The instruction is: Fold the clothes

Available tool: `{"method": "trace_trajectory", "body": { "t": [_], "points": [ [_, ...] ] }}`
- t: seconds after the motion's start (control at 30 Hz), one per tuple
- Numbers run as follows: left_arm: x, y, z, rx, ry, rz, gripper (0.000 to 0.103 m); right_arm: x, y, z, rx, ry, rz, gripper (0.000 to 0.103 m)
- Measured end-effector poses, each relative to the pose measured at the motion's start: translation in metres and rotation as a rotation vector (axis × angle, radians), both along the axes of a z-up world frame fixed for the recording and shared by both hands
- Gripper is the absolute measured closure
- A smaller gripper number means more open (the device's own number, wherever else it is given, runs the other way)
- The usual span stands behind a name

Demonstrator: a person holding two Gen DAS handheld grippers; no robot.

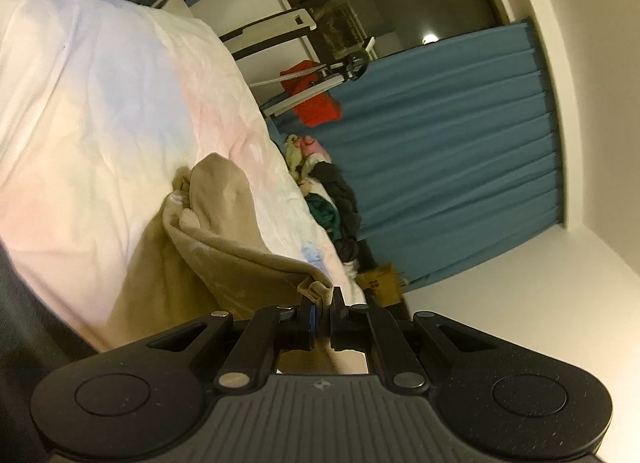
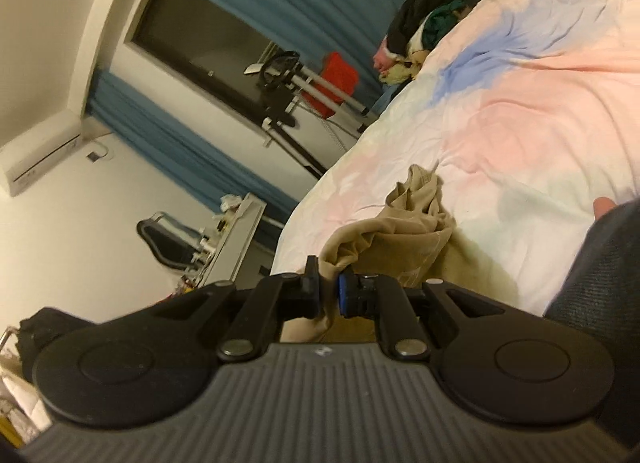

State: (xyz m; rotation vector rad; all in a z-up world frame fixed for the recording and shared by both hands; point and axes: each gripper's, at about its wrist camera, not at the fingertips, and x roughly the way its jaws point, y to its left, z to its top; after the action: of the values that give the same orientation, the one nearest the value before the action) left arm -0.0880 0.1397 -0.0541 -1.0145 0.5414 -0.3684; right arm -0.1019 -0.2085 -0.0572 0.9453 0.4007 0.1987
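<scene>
Although both views are rolled steeply sideways, the pastel bedsheet (image 1: 100,103) serves as the landmark throughout. Left wrist view: a dark fabric mass at the far left edge is cut off and cannot be identified; the near end of the beige garment (image 1: 224,239) passes behind the gripper body and is hidden; the left gripper (image 1: 322,313) is raised above the sheet's near edge, its black fingers (image 1: 304,321) closed tightly on a folded hem of the garment, which trails from the tips back onto the sheet in a bunched ridge; beyond the sheet's far edge lies a pile of mixed clothes (image 1: 324,199), too tangled to separate, then a red item (image 1: 316,103) on a metal frame, and the blue curtain (image 1: 460,143). Right wrist view: objects on the shelf (image 2: 236,239) left of the sheet are too blurred to name; the right gripper (image 2: 328,291), tilted like its partner, pinches a hanging fold of the same garment (image 2: 400,231), the cloth dropping below the tips out of sight and rising to a crumpled heap on the sheet; a dark sleeve (image 2: 600,263) at the right margin covers the sheet's near corner, a fingertip (image 2: 604,207) just showing above it.
</scene>
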Motion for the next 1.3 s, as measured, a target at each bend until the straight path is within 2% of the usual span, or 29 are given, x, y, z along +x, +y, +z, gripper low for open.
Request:
{"method": "trace_trajectory", "body": {
  "t": [0.07, 0.2, 0.33, 0.43, 0.53, 0.6, 0.67, 0.77, 0.9, 0.97, 1.0, 1.03, 1.07, 1.1, 1.17, 1.2, 1.3],
  "points": [
    [0.024, -0.003, 0.008, 0.053, 0.051, 0.018, 0.096, 0.02, -0.002, 0.002, 0.01, 0.028, -0.01, 0.091],
    [0.099, -0.017, 0.017, 0.148, 0.129, 0.039, 0.095, 0.085, -0.002, 0.005, 0.041, 0.159, -0.015, 0.091],
    [0.175, -0.03, 0.006, 0.224, 0.183, 0.055, 0.095, 0.16, 0.001, 0.0, -0.045, 0.282, -0.041, 0.091],
    [0.213, -0.029, -0.009, 0.257, 0.224, 0.077, 0.095, 0.205, 0.0, -0.019, -0.049, 0.344, -0.044, 0.091],
    [0.227, -0.023, -0.021, 0.279, 0.211, 0.053, 0.095, 0.231, -0.005, -0.043, -0.025, 0.382, -0.028, 0.091],
    [0.234, -0.02, -0.028, 0.3, 0.198, 0.043, 0.095, 0.242, -0.008, -0.054, -0.012, 0.368, 0.005, 0.089],
    [0.24, -0.015, -0.038, 0.288, 0.197, 0.046, 0.095, 0.252, -0.009, -0.063, -0.001, 0.357, 0.046, 0.089],
    [0.246, -0.011, -0.048, 0.269, 0.185, 0.048, 0.095, 0.262, -0.008, -0.066, -0.016, 0.343, 0.089, 0.089],
    [0.253, -0.013, -0.052, 0.298, 0.151, 0.038, 0.095, 0.274, -0.008, -0.069, -0.039, 0.345, 0.127, 0.088],
    [0.255, -0.015, -0.053, 0.314, 0.132, 0.021, 0.095, 0.279, -0.009, -0.073, -0.036, 0.356, 0.141, 0.083],
    [0.255, -0.017, -0.054, 0.317, 0.108, 0.003, 0.095, 0.28, -0.01, -0.074, -0.032, 0.355, 0.147, 0.074],
    [0.255, -0.018, -0.054, 0.317, 0.084, -0.018, 0.092, 0.28, -0.011, -0.075, -0.027, 0.354, 0.152, 0.055],
    [0.255, -0.02, -0.053, 0.317, 0.057, -0.038, 0.083, 0.279, -0.011, -0.075, -0.012, 0.348, 0.157, 0.042],
    [0.253, -0.023, -0.049, 0.332, 0.033, -0.053, 0.067, 0.278, -0.012, -0.073, 0.005, 0.335, 0.167, 0.017],
    [0.244, -0.032, -0.038, 0.413, -0.013, -0.066, 0.046, 0.271, -0.008, -0.066, 0.027, 0.306, 0.211, 0.015],
    [0.238, -0.038, -0.033, 0.461, -0.038, -0.07, 0.038, 0.267, -0.005, -0.063, 0.032, 0.296, 0.239, 0.015],
    [0.218, -0.055, -0.025, 0.574, -0.096, -0.094, 0.023, 0.247, 0.001, -0.054, 0.026, 0.255, 0.288, 0.015]
  ]
}}
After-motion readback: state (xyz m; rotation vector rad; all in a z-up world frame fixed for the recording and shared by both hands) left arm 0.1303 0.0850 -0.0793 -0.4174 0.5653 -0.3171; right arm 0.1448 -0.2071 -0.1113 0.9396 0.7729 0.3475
